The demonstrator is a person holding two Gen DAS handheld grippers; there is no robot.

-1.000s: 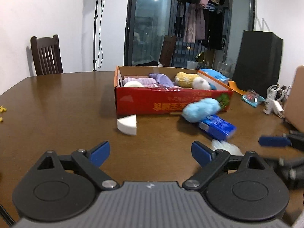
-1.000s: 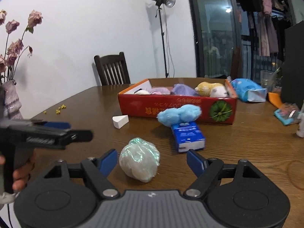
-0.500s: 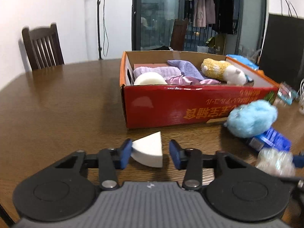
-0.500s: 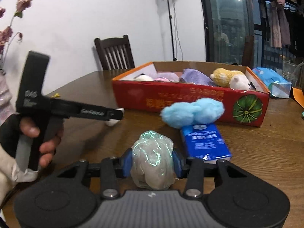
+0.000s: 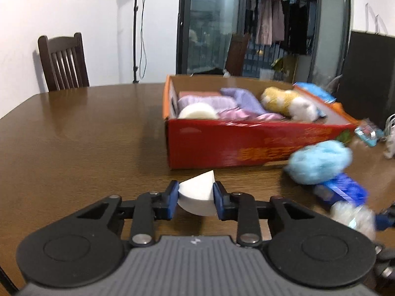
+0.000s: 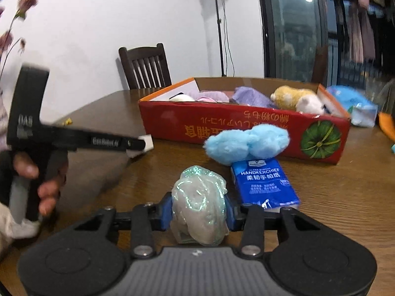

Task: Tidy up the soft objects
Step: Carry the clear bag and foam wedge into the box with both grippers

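Note:
My left gripper (image 5: 196, 198) is shut on a white wedge sponge (image 5: 197, 197), held just above the brown table in front of the red cardboard box (image 5: 234, 143). It also shows in the right wrist view (image 6: 144, 144), where the sponge (image 6: 145, 144) peeks past its tip. My right gripper (image 6: 198, 212) is shut on a shiny iridescent soft ball (image 6: 200, 209). The ball also shows in the left wrist view (image 5: 353, 215). The box (image 6: 246, 128) holds purple cloths, a white round sponge and a yellow-white plush. A blue fluffy toy (image 6: 246, 143) lies before the box, on a blue handkerchief pack (image 6: 264, 185).
A dark wooden chair (image 5: 61, 61) stands at the table's far side. A blue wrapped packet (image 6: 355, 106) lies right of the box. Small items and cables (image 5: 380, 135) lie at the far right. A black cabinet (image 5: 367, 74) stands behind.
Both grippers moved in on their objects and closed: the left onto the white wedge sponge, the right onto the shiny ball. Both objects are now held.

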